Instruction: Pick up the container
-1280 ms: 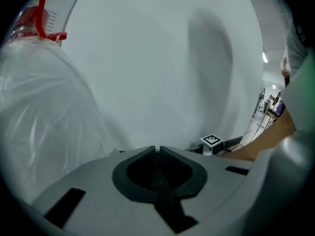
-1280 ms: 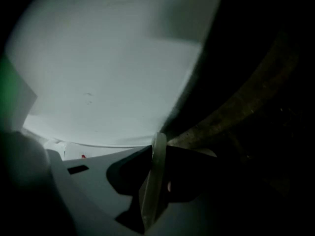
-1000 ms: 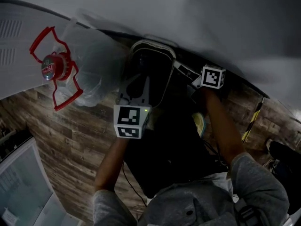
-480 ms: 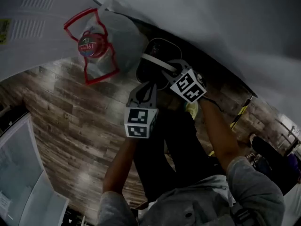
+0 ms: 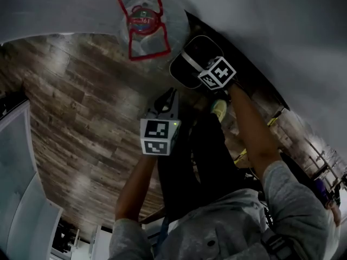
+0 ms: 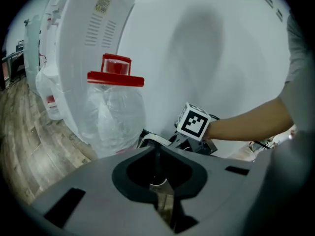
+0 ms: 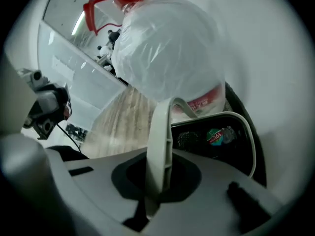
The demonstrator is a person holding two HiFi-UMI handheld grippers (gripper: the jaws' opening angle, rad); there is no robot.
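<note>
**Right gripper has the handle; the container hangs off its 11 o'clock**

The plank floor [image 5: 81, 102] fills the left of the head view. A pale wall [image 5: 260, 15] closes off the top and right.

Against that wall stands the big clear water jug [image 5: 142, 23] with the red carry cap. The dark container [image 5: 199, 46] sits just beside it, at the jug's 4 o'clock. Its long axis runs from about 7 to 1 o'clock in the head view. A capped bottle lies inside it.

Your right gripper [image 7: 156, 195] is the one that matters. Its jaws have just been closing, and they now pinch the container's pale hoop handle [image 7: 160, 146], which stands up between them. From that gripper the container's body lies ahead and below, toward 11 o'clock in the head view. A lift should therefore load the handle roughly straight along the jaws. I judge the grip to sit off the hoop's middle, so expect the container to tip as it comes up.

Your left gripper [image 5: 171, 95] is empty, with its jaws together. It sits well apart from the container, at its 7 o'clock, and points up toward the jug. It is the farther of the two and has no part in the lift.
</note>
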